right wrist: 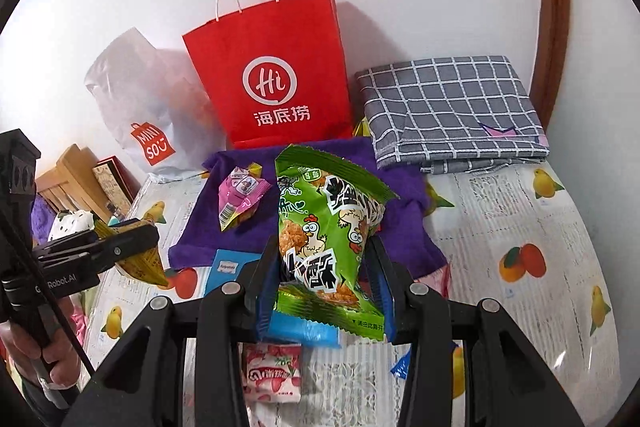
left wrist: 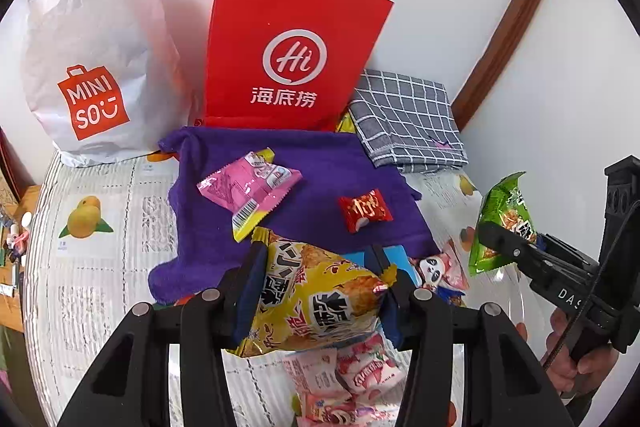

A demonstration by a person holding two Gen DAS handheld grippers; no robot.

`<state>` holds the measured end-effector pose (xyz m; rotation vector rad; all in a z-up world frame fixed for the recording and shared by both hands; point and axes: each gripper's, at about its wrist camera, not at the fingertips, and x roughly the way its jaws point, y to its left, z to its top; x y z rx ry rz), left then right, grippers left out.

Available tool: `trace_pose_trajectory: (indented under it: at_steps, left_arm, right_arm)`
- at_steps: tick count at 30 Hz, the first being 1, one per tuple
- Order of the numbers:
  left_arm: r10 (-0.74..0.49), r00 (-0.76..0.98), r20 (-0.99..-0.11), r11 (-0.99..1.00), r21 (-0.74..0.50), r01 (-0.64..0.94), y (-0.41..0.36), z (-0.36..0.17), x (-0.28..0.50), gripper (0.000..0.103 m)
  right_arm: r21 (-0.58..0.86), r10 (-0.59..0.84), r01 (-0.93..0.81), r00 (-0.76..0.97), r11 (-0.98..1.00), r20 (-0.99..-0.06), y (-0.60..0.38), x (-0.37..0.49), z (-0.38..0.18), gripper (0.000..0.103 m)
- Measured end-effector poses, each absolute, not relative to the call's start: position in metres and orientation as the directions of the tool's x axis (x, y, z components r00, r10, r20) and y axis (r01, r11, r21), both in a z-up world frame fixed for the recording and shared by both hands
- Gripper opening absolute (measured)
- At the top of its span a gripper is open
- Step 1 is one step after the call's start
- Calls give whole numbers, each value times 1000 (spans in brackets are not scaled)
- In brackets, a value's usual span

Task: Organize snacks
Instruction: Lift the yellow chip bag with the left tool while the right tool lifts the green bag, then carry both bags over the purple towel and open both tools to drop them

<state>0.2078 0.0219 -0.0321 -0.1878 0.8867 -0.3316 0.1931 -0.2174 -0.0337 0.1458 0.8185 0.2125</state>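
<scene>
While lifted over the purple towel (left wrist: 304, 163), left tongs (left wrist: 320, 291) pinching a yellow snack bag (left wrist: 316, 299). Right tongs (right wrist: 326, 283) pinching a green snack bag (right wrist: 324, 227) likewise.

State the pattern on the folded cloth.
Grey with white grid checks on the folded cloth; clearest in the right wrist view.

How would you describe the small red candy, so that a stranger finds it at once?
Start at the red paper bag standing against the wall, then look down to the purple towel spread before it. The small red candy lies on the towel's right part, alone; unlike the larger pink packet to its left, it is tiny with twisted ends.
</scene>
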Motion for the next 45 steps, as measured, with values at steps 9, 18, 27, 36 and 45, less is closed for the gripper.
trace_pose_trajectory:
  at_steps: [9,18,27,36,45]
  left_arm:
    - [-338,587,-735,941,-275,197,28,-42,227,48]
    - [-319,579,-750,947,-276,164,42,-55,243,48]
    - [-298,580,-758,953,-273,132,55,-64,257,48]
    - [-286,564,-775,954,-289,87,70,-83,268,48]
    - [-277,544,-792,954,-294,57,79,-101,289,48]
  right_arm:
    - [219,248,-128,650,967,-718,-213,218,-47,41]
    - [242,248,-100,647,965,-721,-222,241,-55,41]
    - [254,246,-83,644,964,-724,-229,257,-63,41]
    - [277,262,-73,618,958,-741,-231,275,-81,41]
    - [269,250,-49,559,962,-791,-222,301,-118,41]
